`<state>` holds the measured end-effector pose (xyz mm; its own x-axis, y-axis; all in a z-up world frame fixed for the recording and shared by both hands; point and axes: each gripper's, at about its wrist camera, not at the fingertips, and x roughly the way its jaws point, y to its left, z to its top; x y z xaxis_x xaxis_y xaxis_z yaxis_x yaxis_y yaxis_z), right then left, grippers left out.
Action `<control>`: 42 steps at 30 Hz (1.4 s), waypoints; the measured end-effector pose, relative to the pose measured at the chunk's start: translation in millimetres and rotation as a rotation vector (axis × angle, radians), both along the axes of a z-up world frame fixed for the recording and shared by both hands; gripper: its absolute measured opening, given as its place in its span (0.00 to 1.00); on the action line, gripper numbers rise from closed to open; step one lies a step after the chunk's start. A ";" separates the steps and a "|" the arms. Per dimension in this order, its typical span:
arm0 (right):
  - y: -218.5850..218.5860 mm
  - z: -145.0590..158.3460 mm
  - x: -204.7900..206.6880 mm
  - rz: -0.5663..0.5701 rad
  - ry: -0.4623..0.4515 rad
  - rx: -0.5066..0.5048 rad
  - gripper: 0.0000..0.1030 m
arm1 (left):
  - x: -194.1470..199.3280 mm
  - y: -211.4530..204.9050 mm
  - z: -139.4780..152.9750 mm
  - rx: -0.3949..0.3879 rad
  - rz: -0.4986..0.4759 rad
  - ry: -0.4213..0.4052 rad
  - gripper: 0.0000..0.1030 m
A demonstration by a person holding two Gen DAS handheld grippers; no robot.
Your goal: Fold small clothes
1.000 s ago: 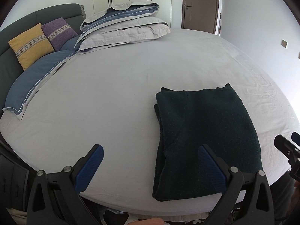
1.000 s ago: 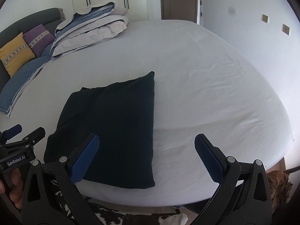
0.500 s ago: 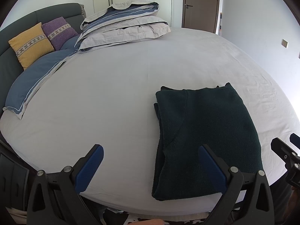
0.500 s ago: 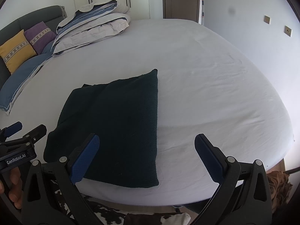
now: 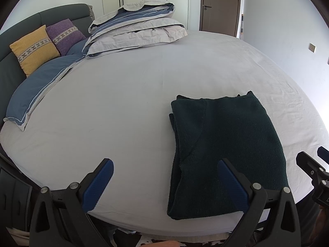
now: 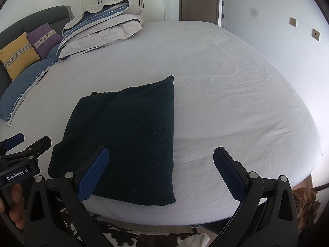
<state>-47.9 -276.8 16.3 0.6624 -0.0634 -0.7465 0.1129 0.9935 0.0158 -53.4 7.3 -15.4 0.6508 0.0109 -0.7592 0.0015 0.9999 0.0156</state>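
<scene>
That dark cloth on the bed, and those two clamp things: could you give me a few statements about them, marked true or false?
1. The dark cloth lies folded on the bed. True.
2. The right gripper is clamped on the cloth. False: its fingers stand apart and hold nothing.
3. The left gripper is open. True.
4. The yellow cushion lies on top of the cloth. False: it leans at the headboard, beside a purple cushion.
5. A folded duvet sits at the far side of the bed. True.
</scene>
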 end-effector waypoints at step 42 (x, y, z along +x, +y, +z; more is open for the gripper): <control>6.0 -4.1 -0.8 0.008 0.004 0.001 1.00 | -3.2 -0.8 -4.3 -0.005 0.000 0.008 1.00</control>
<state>-48.7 -270.8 12.2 0.6597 -0.0569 -0.7494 0.1046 0.9944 0.0166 -56.6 6.4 -19.7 0.6445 0.0072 -0.7645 0.0019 0.9999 0.0111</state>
